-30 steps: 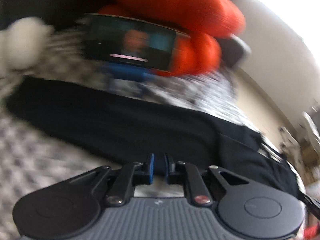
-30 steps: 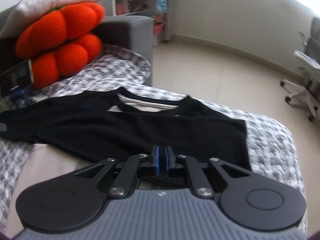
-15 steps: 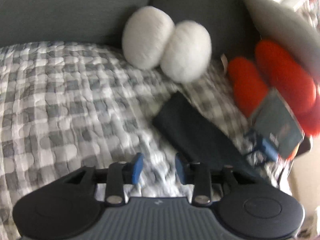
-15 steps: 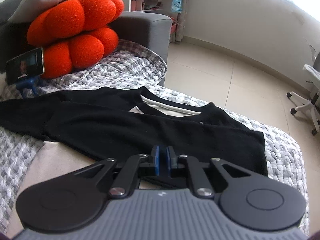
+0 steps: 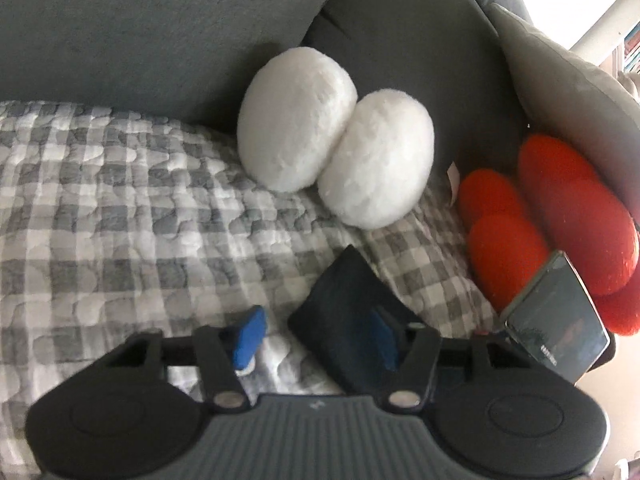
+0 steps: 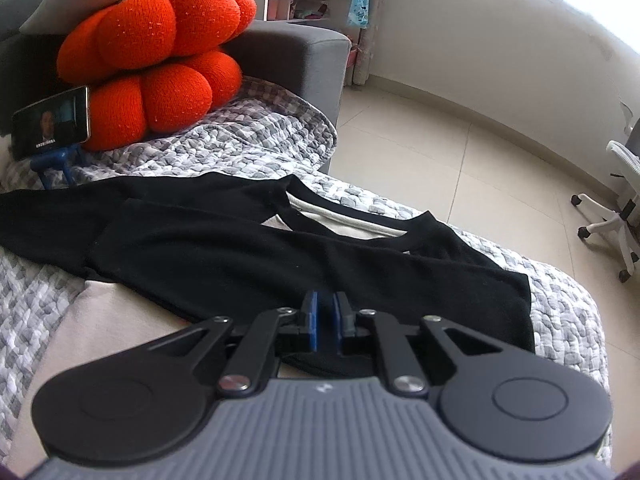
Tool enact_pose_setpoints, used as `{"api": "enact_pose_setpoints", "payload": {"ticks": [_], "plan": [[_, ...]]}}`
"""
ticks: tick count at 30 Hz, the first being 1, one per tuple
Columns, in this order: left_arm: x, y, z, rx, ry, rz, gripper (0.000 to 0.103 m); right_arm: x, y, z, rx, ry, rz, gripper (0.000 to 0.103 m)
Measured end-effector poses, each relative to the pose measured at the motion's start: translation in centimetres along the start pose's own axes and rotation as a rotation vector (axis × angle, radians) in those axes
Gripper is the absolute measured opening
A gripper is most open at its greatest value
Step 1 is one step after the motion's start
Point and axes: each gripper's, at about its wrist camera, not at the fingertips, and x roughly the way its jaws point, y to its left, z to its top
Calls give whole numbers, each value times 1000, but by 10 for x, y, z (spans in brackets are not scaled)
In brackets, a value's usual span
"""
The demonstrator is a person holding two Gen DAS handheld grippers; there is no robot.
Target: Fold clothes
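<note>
Right wrist view: right gripper (image 6: 329, 322) pinches the black cotton T-shirt (image 6: 248, 248), barely folded; left gripper (image 5: 316, 334) is closing around its sleeve end (image 5: 344, 312), beside the orange pumpkin cushion (image 5: 560, 216).

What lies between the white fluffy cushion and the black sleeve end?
Only bare grey-and-white checked quilt separates the white fluffy cushion from the black sleeve end, in the left wrist view.

The right hand-held gripper (image 6: 325, 320) pinches the black shirt's (image 6: 256, 256) hem.
</note>
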Motion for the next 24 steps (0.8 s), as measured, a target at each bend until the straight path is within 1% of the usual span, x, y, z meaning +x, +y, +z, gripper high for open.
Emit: {"api": "enact_pose_setpoints", "payload": {"ticks": [1,2,5,8,10,12,15,18,20,22,24], "plan": [[3,-3,0,19,10,5,18,0,0,0,2,-1,0,13],[2,-5,-1,41,5,11,15,0,-1,0,5,-2,0,13],[0,-14,-2,103,-14,26,7,-1,-1,0,10,-6,4,13],[-18,-26,-1,126,-65,13,7,-3,-3,1,22,-12,20,13],[-36,-42,-2,151,-104,-19,7,-4,-6,1,52,-22,53,13],[-60,-64,-6,180,-145,-79,7,-7,-11,3,95,-32,92,13],[-95,-100,-19,220,-174,-198,7,-10,-17,4,159,-47,141,13],[-123,-148,-51,312,-165,-303,7,-11,-25,4,226,-54,183,13],[-134,-181,-75,365,-133,-357,7,-11,-32,4,286,-58,215,14],[-139,-213,-104,417,-98,-386,7,-12,-39,3,349,-65,255,14],[-137,-240,-138,477,-76,-395,7,-12,-47,1,408,-71,290,14]]}}
